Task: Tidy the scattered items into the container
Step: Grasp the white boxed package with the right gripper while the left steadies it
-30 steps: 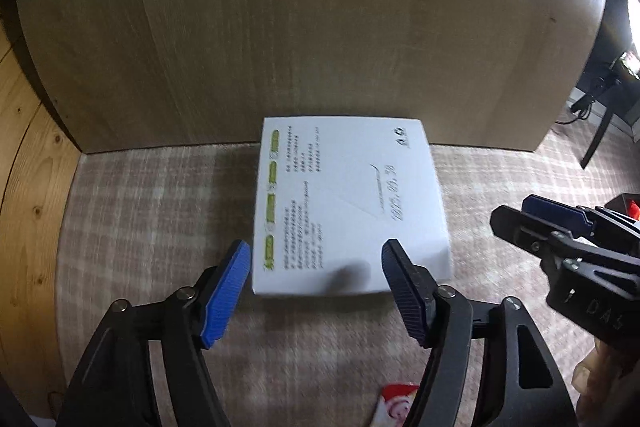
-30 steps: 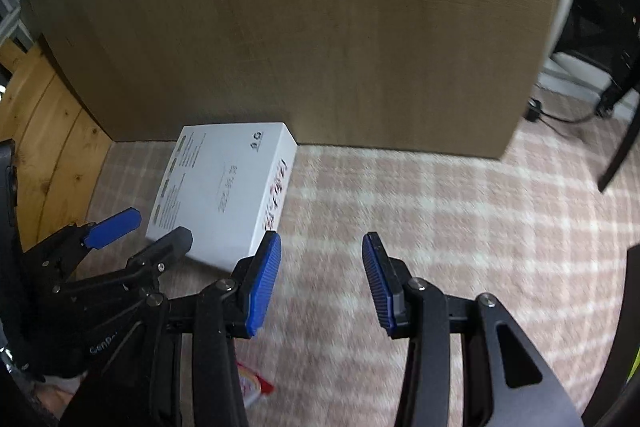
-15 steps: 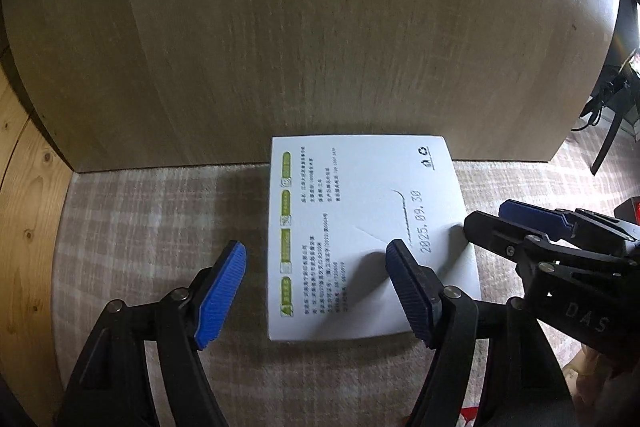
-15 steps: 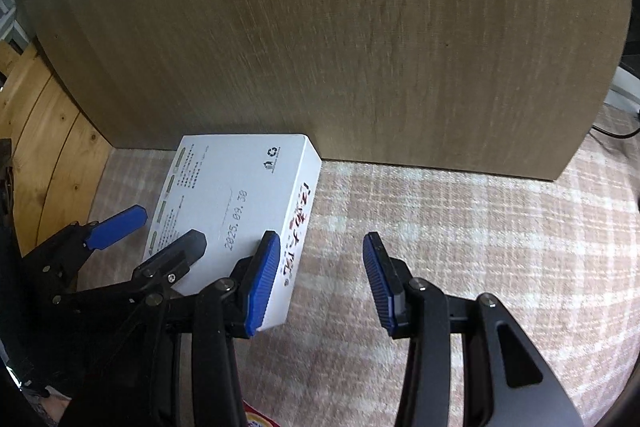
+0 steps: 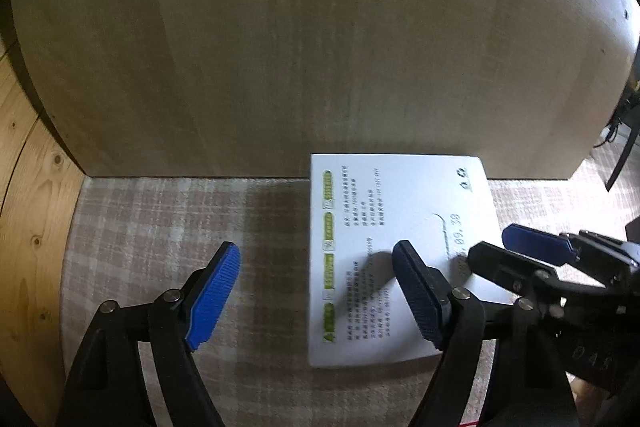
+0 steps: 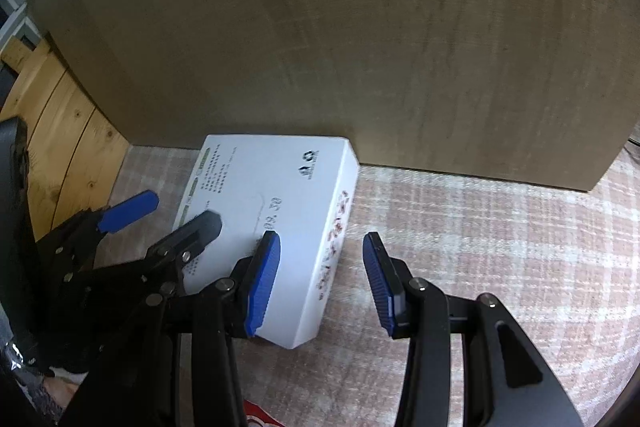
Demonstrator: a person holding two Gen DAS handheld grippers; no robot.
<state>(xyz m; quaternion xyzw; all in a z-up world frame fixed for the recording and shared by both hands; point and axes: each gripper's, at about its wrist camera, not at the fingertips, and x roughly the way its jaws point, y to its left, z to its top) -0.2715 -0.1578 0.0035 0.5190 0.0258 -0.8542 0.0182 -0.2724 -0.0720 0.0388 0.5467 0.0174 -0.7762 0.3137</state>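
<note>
A checked cloth [image 5: 160, 227] meets an upright wooden panel [image 5: 320, 47], pine boards [image 5: 28, 227] alongside.

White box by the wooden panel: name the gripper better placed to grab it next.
Left, probably. The left gripper, jaws opening, already straddles one edge of the white box; the right gripper straddles the other edge with narrower jaws.

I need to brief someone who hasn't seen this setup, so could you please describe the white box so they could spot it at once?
Find the tall wooden panel standing on the checked cloth. The white box lies flat at its foot, its far edge against the panel. It bears green labels, small print and a stamped date on top, and red characters along one side.
</note>
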